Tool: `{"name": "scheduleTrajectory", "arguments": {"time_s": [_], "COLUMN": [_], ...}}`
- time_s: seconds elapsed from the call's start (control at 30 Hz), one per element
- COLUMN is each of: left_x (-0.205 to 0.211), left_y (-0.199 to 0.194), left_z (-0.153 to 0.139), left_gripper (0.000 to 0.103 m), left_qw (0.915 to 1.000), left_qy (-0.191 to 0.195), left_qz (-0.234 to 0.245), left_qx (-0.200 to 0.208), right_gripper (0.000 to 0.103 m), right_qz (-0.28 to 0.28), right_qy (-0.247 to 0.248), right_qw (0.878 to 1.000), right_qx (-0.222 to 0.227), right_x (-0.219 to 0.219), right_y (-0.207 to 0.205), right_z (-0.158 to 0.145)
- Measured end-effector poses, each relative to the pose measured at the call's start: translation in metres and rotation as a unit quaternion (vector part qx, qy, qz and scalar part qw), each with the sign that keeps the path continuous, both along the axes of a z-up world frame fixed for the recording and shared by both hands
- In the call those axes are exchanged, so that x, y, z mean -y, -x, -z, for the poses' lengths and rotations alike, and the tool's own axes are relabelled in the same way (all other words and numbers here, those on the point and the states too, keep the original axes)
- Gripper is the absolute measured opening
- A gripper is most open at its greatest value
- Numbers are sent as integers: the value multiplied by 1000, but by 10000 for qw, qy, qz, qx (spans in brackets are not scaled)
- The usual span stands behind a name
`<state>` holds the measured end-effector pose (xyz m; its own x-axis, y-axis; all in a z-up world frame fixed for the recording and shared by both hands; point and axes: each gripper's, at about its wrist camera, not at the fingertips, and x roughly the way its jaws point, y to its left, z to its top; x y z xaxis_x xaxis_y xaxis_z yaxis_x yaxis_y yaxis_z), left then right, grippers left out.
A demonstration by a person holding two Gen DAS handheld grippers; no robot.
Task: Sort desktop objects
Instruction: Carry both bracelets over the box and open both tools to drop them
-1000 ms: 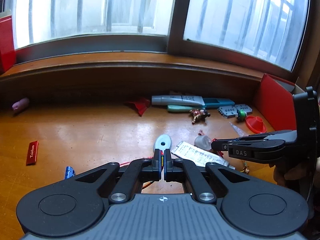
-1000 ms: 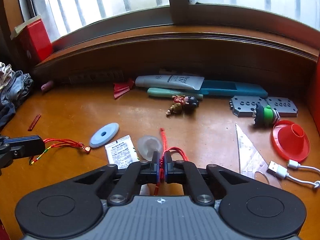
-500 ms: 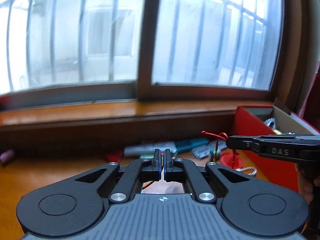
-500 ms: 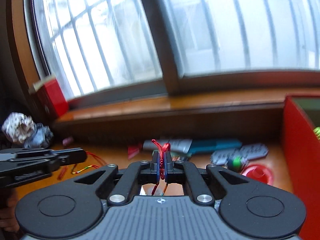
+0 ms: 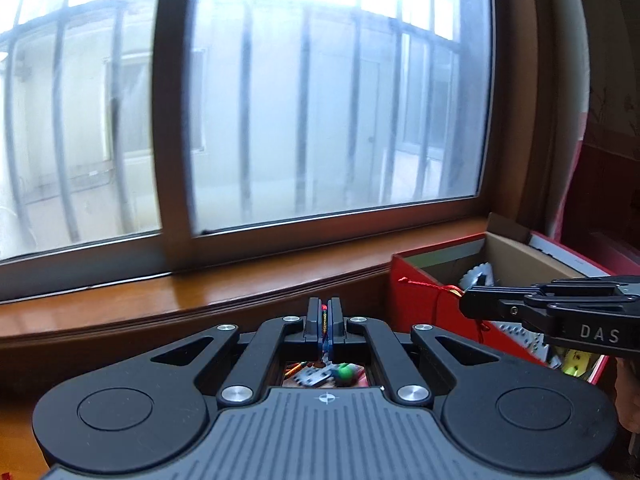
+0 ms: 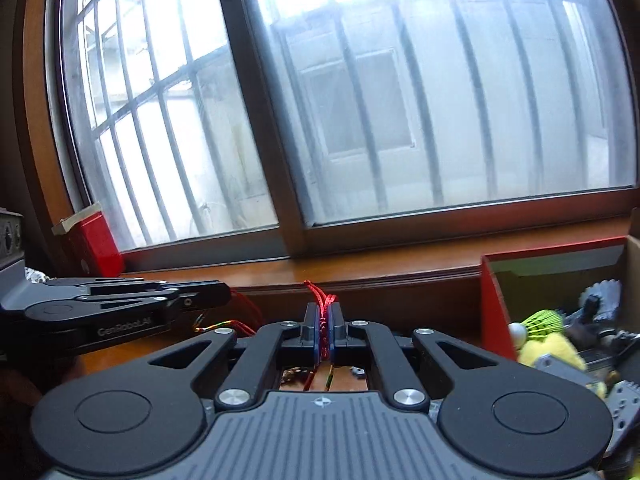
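Observation:
Both grippers are lifted above the desk and face the window. My left gripper (image 5: 324, 308) is shut on a red and multicoloured cord (image 5: 325, 314). My right gripper (image 6: 325, 316) is shut on a red cord (image 6: 320, 292) whose loops stick up above its fingertips. In the left wrist view the right gripper (image 5: 464, 300) reaches in from the right with the red cord (image 5: 430, 285) trailing at the red box's edge. In the right wrist view the left gripper (image 6: 224, 294) sits at the left with cord (image 6: 224, 324) hanging from it.
An open red box (image 5: 436, 268) stands at the right by the windowsill and holds several items, among them a yellow-green shuttlecock (image 6: 540, 322) and a yellow plush (image 6: 556, 346). A small red box (image 6: 94, 242) sits on the sill's left end. The wooden windowsill (image 5: 200, 284) runs across.
Both grippers have risen from the desk with their cords and swung to the right toward the red box. The desk items have dropped out of view.

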<state>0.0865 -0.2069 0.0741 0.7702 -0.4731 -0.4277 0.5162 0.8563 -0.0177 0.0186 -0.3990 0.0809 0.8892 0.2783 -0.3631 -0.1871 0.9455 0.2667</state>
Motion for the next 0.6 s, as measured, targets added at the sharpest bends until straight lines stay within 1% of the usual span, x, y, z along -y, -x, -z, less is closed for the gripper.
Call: {"name": "scheduleTrajectory", "arguments": {"time_s": [0.37,0.6], "left_x": [109,178], "left_y": [-13,-29], "left_z": [-19,-16], "left_gripper": [4,4], "left_qw": [9979,9958], "left_qy": [-24,-47], "left_qz": [542,841], "left_qx": [364,349], "right_gripper": [5,5], "right_qz": [481,801], "right_qy": [-38,-109], "right_qw": [9985,9962], "right_qx": [271,317], "right_x": [90,150], "right_y": [22,29], "right_z": [-10,-3]}}
